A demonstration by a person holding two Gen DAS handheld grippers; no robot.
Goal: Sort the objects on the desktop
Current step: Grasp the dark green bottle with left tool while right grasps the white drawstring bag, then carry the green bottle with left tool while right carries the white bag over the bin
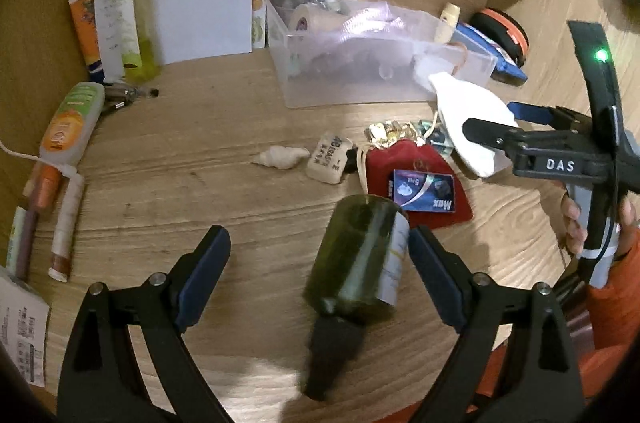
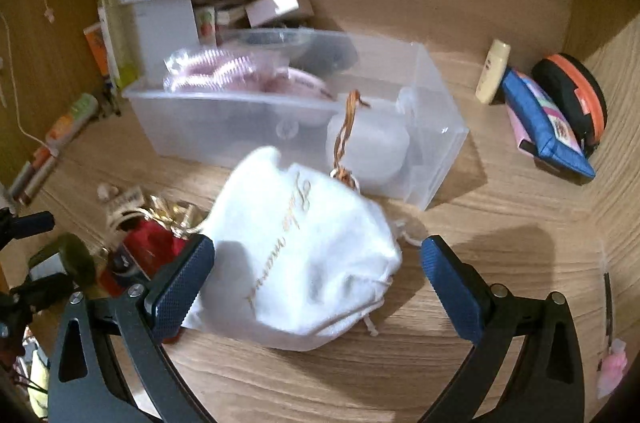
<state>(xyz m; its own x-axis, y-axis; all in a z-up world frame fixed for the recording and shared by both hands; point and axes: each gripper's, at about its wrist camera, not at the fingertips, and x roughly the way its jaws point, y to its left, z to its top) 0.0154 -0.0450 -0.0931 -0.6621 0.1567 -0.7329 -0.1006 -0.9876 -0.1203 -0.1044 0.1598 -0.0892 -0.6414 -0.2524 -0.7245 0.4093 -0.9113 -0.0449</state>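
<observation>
- Two grippers are working over the wooden table (image 1: 160, 183), which is carrying a scatter of small clutter waiting to be sorted.
- Sitting at the back is the clear plastic bin (image 2: 436, 127), already partly filled, so it is likely serving as the drop point.
- Right gripper (image 2: 316, 283) is hovering with its fingers spread wide around the white drawstring pouch (image 2: 304, 255), framing it for a pinch; the pouch is lying on the table just in front of the bin.
- Left gripper (image 1: 320, 263) is showing wide fingers too, with the dark green bottle (image 1: 356, 263) lying tilted between them, touching the right-hand finger, not clamped.
- Just beyond the bottle, the red pouch (image 1: 440, 183) is lying under a small blue card (image 1: 424, 190).
</observation>
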